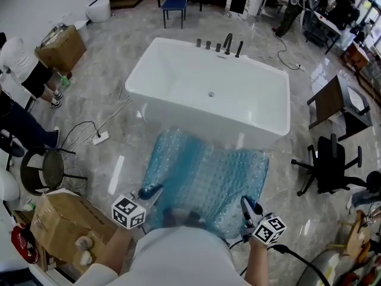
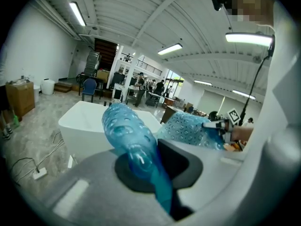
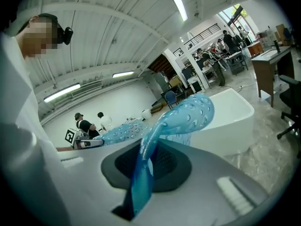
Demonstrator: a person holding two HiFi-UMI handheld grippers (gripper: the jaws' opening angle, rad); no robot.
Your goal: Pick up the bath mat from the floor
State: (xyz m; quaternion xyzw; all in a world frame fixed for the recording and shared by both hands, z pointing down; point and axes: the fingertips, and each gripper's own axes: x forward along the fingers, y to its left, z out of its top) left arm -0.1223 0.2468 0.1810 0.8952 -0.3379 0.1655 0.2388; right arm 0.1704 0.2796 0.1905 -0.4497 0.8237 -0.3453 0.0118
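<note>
The bath mat is translucent blue with raised bubbles. It hangs lifted off the floor in front of the white bathtub, stretched between both grippers. My left gripper is shut on the mat's near left corner. My right gripper is shut on the near right corner. In the left gripper view the mat runs up out of the closed jaws and curls over. In the right gripper view the mat rises from the jaws the same way, and the left gripper shows holding the other corner.
A cardboard box sits at my left, a black stool beside it. A power strip with cable lies on the floor left of the tub. An office chair and a desk stand at the right. People stand at the left edge.
</note>
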